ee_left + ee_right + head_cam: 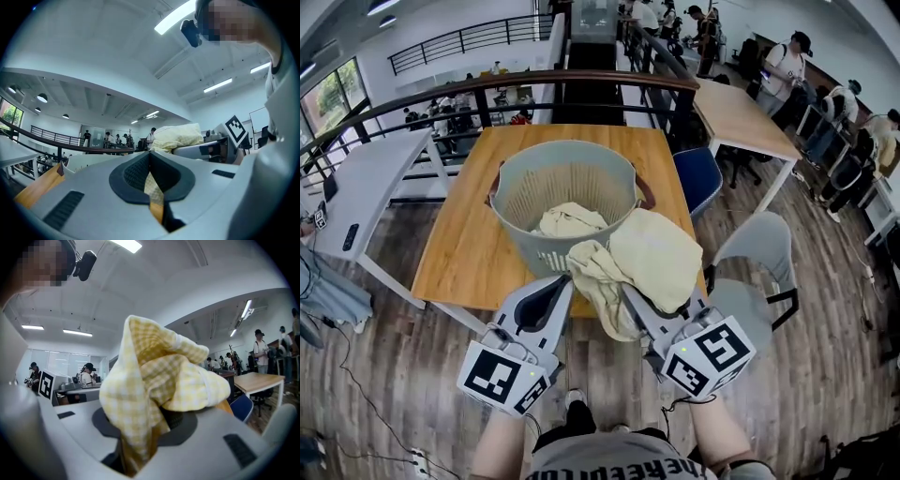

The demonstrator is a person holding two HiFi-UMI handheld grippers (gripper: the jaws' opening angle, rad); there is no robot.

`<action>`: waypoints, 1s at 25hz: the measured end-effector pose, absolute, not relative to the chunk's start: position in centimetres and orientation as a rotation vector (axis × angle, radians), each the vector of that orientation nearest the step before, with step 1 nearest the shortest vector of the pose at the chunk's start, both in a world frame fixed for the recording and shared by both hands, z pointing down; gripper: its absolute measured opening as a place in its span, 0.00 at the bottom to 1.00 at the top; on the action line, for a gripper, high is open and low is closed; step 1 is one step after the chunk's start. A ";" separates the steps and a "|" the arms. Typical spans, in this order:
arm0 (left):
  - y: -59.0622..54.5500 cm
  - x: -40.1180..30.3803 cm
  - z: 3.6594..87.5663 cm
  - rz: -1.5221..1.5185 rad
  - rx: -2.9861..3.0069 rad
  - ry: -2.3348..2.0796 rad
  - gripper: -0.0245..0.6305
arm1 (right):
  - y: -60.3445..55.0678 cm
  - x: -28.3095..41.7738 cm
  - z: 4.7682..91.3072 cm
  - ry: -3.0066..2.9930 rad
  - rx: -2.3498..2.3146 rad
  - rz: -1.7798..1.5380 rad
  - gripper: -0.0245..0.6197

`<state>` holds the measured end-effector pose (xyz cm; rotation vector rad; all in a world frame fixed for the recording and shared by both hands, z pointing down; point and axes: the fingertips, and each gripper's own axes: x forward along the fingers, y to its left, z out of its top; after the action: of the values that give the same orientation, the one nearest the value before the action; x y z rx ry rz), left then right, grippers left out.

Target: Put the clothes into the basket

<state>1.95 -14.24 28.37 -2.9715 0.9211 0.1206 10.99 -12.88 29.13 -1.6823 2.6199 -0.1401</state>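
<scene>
grip on both sides. left gripper (563, 281) is clamped on a thin edge of the yellow checked garment (652, 258); its own view shows only a narrow strip of the check pinched between the pads. right gripper (630, 294) is closed on a thick bunch of the same cloth, which spills up over its jaws and fills most of that gripper's view. both grippers point level, toward the basket (564, 143).

garment hangs in the air between the two grippers, at the near side of the basket, its bulk by the near-right rim; can't tell if it touches the rim. one loose fold droops between the grippers. basket sits on the wooden table (478, 244) with another pale cloth (570, 221) already inside.

step, as i read it: carry stage, garment lifted but not yet over the opening. next move calls for raising the drooping fold clear of the near rim, bringing both grippers forward over the opening, then letting go on both sides.

long axis runs side to side, left gripper to right, roughly along the near rim. heavy end sits on the right.
</scene>
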 end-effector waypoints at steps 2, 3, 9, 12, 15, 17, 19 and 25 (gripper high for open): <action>-15.2 1.7 28.2 0.123 -2.978 0.906 0.06 | -13.8 10.9 28.5 2.611 -1.691 -0.132 0.27; -15.7 1.6 28.2 0.123 -2.981 0.899 0.06 | -14.3 10.8 28.2 2.605 -1.695 -0.130 0.27; -18.1 0.9 28.0 0.130 -2.999 0.849 0.06 | -16.5 10.5 26.3 2.566 -1.732 -0.093 0.27; -18.9 0.7 28.1 0.128 -3.010 0.820 0.06 | -17.5 10.7 25.3 2.540 -1.764 -0.063 0.27; -19.6 0.3 28.2 0.123 -3.024 0.786 0.06 | -18.5 10.8 24.5 2.515 -1.802 -0.046 0.27; -19.9 0.1 28.3 0.123 -3.029 0.770 0.06 | -18.9 10.7 24.3 2.505 -1.819 -0.041 0.27; -20.3 -0.1 28.3 0.126 -3.029 0.760 0.06 | -19.3 10.7 24.2 2.496 -1.825 -0.034 0.27; -21.9 -0.7 28.0 0.135 -3.042 0.763 0.06 | -20.7 10.4 23.0 2.494 -1.837 0.005 0.27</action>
<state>-0.71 -21.94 27.96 -3.0418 0.7634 0.1353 10.44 -20.74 23.02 -1.8375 2.4938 0.0048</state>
